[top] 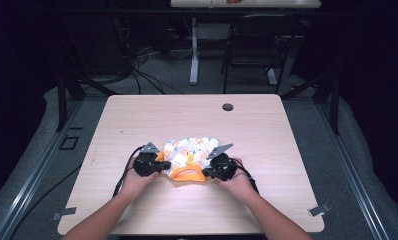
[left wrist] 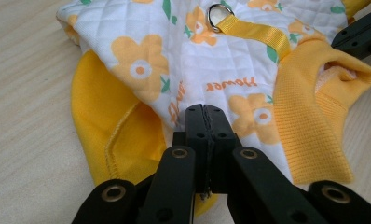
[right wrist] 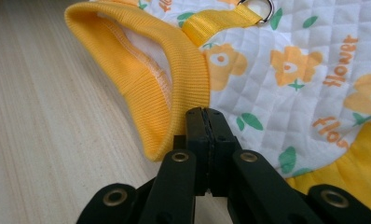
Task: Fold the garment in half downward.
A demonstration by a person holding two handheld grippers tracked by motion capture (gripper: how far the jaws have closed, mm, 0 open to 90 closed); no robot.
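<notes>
Small quilted garment [top: 192, 150] lying crosswise between both grippers; left gripper [left wrist: 205, 116] and right gripper [right wrist: 205, 119] each clamped on near edge, equally close.

A pale wood-grain worktop [top: 137, 115] with a small dark round hole [top: 228, 107] near its far edge carries a quilted, flower-printed yellow-trimmed garment [top: 189, 152].

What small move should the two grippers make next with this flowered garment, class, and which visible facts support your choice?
Probably lift both grippers together a little. The left gripper and right gripper each have their jaws closed at an edge of the garment, apparently pinching fabric on opposite sides, while it lies bunched on the table with its yellow collar gaping. Raising it should let it hang and unfold.
</notes>
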